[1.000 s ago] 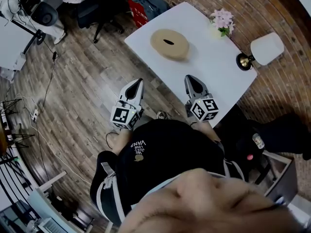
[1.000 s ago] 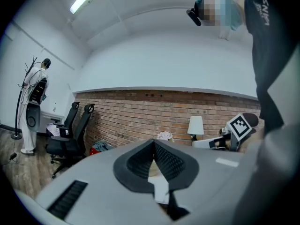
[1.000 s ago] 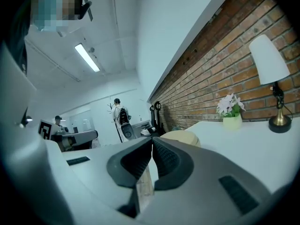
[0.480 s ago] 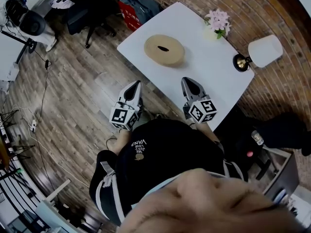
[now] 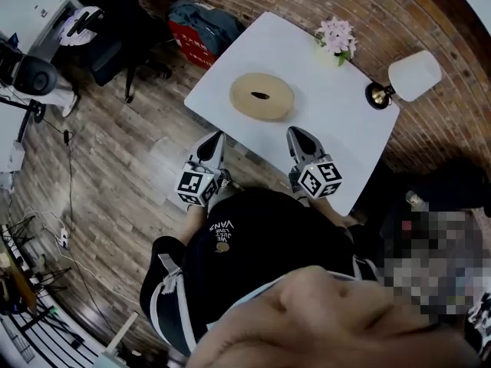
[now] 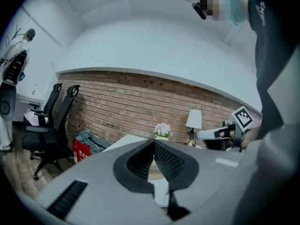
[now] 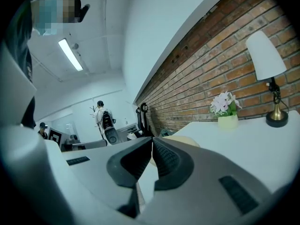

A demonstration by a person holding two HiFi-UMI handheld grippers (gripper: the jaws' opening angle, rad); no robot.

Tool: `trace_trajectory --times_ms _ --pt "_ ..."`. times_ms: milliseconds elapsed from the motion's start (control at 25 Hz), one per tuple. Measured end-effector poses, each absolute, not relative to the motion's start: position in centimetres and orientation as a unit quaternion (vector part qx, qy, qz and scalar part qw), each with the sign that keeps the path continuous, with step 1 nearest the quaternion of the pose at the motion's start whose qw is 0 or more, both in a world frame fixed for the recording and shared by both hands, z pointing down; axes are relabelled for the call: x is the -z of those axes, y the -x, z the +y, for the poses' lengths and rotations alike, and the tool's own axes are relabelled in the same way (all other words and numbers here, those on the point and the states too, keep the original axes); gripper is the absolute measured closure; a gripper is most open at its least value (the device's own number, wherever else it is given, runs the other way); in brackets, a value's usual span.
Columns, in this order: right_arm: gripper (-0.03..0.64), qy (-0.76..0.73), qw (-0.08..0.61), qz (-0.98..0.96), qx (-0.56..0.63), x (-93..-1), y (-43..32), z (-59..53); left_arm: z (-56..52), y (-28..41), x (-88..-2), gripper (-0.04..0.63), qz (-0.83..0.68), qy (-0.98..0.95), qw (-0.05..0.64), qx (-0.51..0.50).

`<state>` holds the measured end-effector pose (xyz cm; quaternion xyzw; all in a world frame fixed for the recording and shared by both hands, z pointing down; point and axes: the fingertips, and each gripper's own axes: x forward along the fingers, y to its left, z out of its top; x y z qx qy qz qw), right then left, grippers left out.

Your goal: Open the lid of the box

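Observation:
A round tan box with a flat lid and a dark slot in its top sits on the white table. My left gripper is shut and empty, held over the floor just off the table's near edge. My right gripper is shut and empty too, its tip over the table's near edge, below and right of the box. In the left gripper view the jaws meet, and a sliver of the box shows behind them. In the right gripper view the jaws are together, with the box beyond.
A pot of pink flowers and a white-shaded lamp stand at the table's far side. A red bag and black office chairs are on the wood floor to the left. A brick wall runs behind the table.
The table and box have drawn nearer to the grippers in the head view. Both grippers stay shut, in much the same place in front of the person.

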<state>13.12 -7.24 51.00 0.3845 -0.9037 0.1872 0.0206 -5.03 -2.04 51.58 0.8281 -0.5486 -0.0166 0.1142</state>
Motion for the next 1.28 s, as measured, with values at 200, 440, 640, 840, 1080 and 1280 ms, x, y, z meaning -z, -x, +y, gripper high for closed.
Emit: trace_trajectory --times_ms 200,440,640,840,1080,1280 --pt "0.612 -0.424 0.016 -0.886 -0.186 -51.0 -11.4 -8.0 -4.3 7.8 -52.5 0.586 -0.518 -0.847 0.121 0.005" --pt "0.612 -0.461 0.012 -0.868 -0.187 -51.6 -8.9 -9.0 -6.9 10.4 -54.2 0.584 -0.474 -0.871 0.131 -0.019" --pt "0.612 -0.495 0.002 -0.848 -0.187 -51.7 -7.2 -9.7 -8.3 12.3 -55.5 0.584 -0.432 -0.891 0.134 -0.045" --pt "0.612 -0.525 0.0 -0.831 -0.186 -52.3 -6.4 -10.0 -9.7 13.5 -56.8 0.584 -0.394 -0.907 0.131 -0.063" --pt "0.612 -0.521 0.018 -0.832 -0.19 -53.3 -6.2 -10.6 -11.2 12.8 -57.9 0.584 -0.375 -0.915 0.128 -0.075" --pt "0.611 -0.475 0.052 -0.859 -0.185 -53.7 -5.7 -12.0 -12.3 11.2 -59.6 0.583 -0.354 -0.921 0.132 -0.097"
